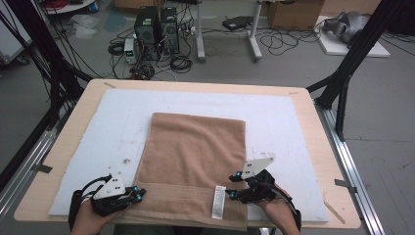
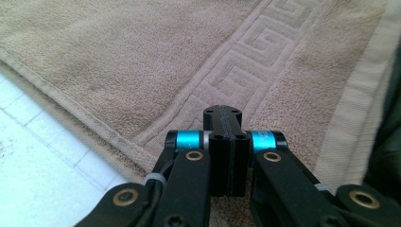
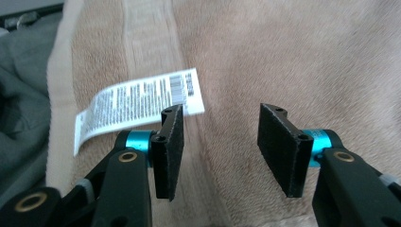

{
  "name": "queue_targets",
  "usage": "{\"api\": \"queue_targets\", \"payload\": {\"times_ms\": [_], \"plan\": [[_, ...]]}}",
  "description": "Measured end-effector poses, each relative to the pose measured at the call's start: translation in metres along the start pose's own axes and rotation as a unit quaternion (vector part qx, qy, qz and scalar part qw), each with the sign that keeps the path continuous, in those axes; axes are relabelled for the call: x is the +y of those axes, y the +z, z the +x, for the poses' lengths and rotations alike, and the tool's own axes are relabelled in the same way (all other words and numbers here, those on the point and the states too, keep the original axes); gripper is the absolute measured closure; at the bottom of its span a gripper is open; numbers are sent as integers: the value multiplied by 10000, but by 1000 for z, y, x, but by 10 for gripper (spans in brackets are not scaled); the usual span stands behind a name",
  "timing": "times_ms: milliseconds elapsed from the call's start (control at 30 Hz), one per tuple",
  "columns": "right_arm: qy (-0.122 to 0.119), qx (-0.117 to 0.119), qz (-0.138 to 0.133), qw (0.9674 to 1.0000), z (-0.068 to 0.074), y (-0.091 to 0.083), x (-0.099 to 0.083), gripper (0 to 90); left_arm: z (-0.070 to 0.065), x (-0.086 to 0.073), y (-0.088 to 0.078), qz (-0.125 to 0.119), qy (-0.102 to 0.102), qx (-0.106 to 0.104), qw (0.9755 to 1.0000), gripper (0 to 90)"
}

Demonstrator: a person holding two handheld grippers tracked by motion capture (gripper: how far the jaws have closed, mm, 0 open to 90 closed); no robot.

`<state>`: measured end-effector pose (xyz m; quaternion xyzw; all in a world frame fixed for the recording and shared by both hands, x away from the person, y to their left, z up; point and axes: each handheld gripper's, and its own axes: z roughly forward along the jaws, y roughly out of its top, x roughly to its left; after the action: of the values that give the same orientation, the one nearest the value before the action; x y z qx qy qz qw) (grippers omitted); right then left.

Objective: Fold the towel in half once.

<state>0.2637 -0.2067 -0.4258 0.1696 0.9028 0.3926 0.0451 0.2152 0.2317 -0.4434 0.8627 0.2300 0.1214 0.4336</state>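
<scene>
The tan towel point(image 1: 193, 161) lies under both tools, left tool point(image 2: 222, 124) clenched empty, right tool point(image 3: 220, 142) released.

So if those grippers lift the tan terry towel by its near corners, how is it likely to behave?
The tan terry towel lies flat and limp on the white foam board, so it would probably drape and sag between the corners. Its looped pile looks grippy, unlikely to slip. The white care label sticks up loose and would likely flap.

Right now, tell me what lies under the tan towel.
The tan towel lies on a white foam board, which rests on the wooden table. Whatever is beneath the towel's middle is covered.
</scene>
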Motion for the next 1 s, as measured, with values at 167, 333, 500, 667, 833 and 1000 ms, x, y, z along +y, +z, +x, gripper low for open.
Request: {"api": "queue_targets", "payload": {"times_ms": [167, 333, 500, 667, 833, 1000], "plan": [[61, 3, -1, 10000, -1, 1, -2, 499, -4, -2, -10, 76, 30, -69, 9999, 900], [69, -51, -42, 10000, -3, 2, 0, 484, 1, -7, -13, -42, -108, 19, 9999, 895], [138, -117, -122, 9998, -9, 3, 2, 456, 7, -2, -12, -178, -235, 162, 9994, 795], [310, -216, -217, 9991, -17, -1, 3, 420, 16, 5, -7, -327, -418, 261, 9982, 696], [425, -315, -307, 9981, -26, -3, 6, 363, 27, 15, -1, -422, -572, 296, 9970, 610], [576, -413, -449, 9965, -36, -7, 11, 289, 34, 24, 2, -508, -628, 384, 9960, 547]]}}
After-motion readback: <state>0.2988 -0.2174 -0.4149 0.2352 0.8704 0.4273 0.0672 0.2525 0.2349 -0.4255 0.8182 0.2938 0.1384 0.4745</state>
